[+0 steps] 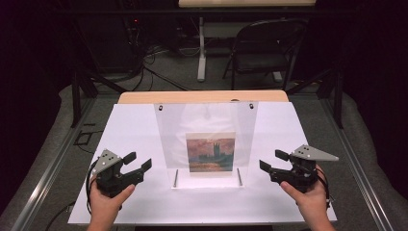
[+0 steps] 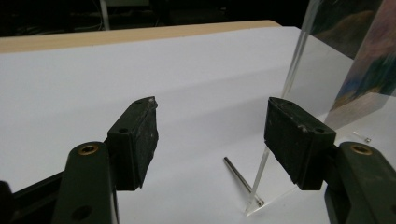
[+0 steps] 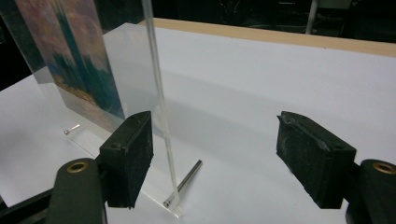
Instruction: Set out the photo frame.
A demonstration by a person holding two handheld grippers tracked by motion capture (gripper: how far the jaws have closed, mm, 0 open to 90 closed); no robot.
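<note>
A clear acrylic picture frame [image 1: 207, 139] stands upright in the middle of the white sheet [image 1: 130, 130] that covers the tabletop, with a small painted print [image 1: 210, 152] of towers at dusk held near its bottom edge and two metal pins [image 1: 176, 177] running through its foot. The left tool [image 1: 138, 164] and the right tool [image 1: 270, 162] flank it, each just beside a side edge and apart from it, both with jaws spread wide and nothing between them. The step in hand looks like the approach to a two-sided grasp of the frame. Next, each tool would need to slide inward until an acrylic edge sits between its pads, then pinch evenly so the frame does not tip.
</note>
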